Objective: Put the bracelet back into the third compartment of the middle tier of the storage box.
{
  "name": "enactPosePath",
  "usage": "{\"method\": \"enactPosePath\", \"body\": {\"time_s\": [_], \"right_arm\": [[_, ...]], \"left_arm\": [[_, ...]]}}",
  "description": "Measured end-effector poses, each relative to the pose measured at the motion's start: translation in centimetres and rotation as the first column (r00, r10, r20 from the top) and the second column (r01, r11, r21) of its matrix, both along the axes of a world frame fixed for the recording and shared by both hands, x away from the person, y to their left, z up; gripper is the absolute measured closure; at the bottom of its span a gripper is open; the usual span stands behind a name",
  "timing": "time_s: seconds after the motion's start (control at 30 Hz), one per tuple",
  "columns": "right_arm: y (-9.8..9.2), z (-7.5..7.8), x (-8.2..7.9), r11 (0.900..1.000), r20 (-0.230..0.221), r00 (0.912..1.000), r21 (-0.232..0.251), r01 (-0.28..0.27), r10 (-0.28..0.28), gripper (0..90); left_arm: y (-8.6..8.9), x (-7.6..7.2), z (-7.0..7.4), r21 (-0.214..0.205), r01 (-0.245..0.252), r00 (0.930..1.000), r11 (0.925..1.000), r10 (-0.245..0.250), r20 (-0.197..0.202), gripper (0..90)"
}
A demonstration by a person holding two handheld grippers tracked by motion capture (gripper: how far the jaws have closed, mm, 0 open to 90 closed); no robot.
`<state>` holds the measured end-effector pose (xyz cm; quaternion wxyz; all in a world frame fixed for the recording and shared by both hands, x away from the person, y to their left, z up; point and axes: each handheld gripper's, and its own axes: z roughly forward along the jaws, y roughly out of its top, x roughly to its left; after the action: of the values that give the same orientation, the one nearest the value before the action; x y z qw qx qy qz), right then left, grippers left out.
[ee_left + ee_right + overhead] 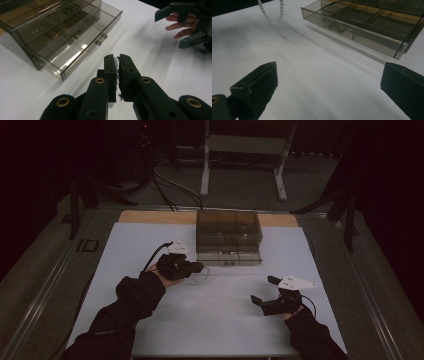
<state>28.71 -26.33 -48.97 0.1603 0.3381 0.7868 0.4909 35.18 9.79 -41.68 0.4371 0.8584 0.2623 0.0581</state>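
While the white table top point(210, 315) carries everything listed here, take your stock from the largest item down:

Item one, the smoked clear drawer cabinet point(228, 236): it stands at the far middle of the white surface, with its bottom drawer point(229, 257) pulled out toward you. In the right gripper view that drawer point(362, 30) shows as divided into several compartments, with a small clear handle on its front wall.

Item two, your right gripper point(265, 290): it rests low over the near right part of the table, well apart from the cabinet. Its jaws are spread wide with nothing between them, and in the right gripper view bare white surface lies between the two.

Item three, your left gripper point(196, 267): it sits just in front of the open drawer, a little to its left. Its jaws are clamped together on a white bead string point(115, 65); in the left gripper view small pale beads peek out along the seam between the two jaws.

Item four, the bead string itself: a loop of it point(272, 12) hangs down beneath your left gripper, its lowest beads at or just above the table; you cannot tell which
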Motion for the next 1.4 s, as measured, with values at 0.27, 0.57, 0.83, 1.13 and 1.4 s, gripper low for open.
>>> {"method": "enactPosePath", "body": {"time_s": [0.27, 0.57, 0.83, 1.13, 1.4], "right_arm": [[0.0, 0.1, -0.1, 1.0, 0.001, 1.0, 0.001, -0.002, 0.002, 1.6], [0.0, 0.2, -0.2, 1.0, 0.002, 1.0, 0.006, -0.003, 0.003, 1.6], [-0.2, 0.3, -0.3, 0.9999, 0.006, 1.0, 0.014, -0.002, 0.002, 1.7], [-0.1, 0.3, -0.3, 0.9998, 0.005, 1.0, 0.018, -0.008, 0.008, 1.6], [-0.1, 0.3, -0.3, 0.9998, 0.003, 1.0, 0.02, -0.009, 0.009, 1.7]], "left_arm": [[-1.3, 0.6, 0.1, -0.001, 0.022, 0.9998, 0.9998, -0.022, 0.001, 87.1], [-3.1, 1.2, 0.0, -0.016, 0.044, 0.999, 0.9989, -0.044, 0.005, 87.1], [-4.8, 1.8, 0.0, -0.031, 0.06, 0.9982, 0.9977, -0.06, 0.004, 87.1], [-6.2, 2.5, 0.3, -0.039, 0.07, 0.9973, 0.9967, -0.069, 0.025, 87.1], [-7.2, 3.6, 0.3, -0.056, 0.057, 0.9983, 0.9968, -0.056, 0.019, 87.0]]}}
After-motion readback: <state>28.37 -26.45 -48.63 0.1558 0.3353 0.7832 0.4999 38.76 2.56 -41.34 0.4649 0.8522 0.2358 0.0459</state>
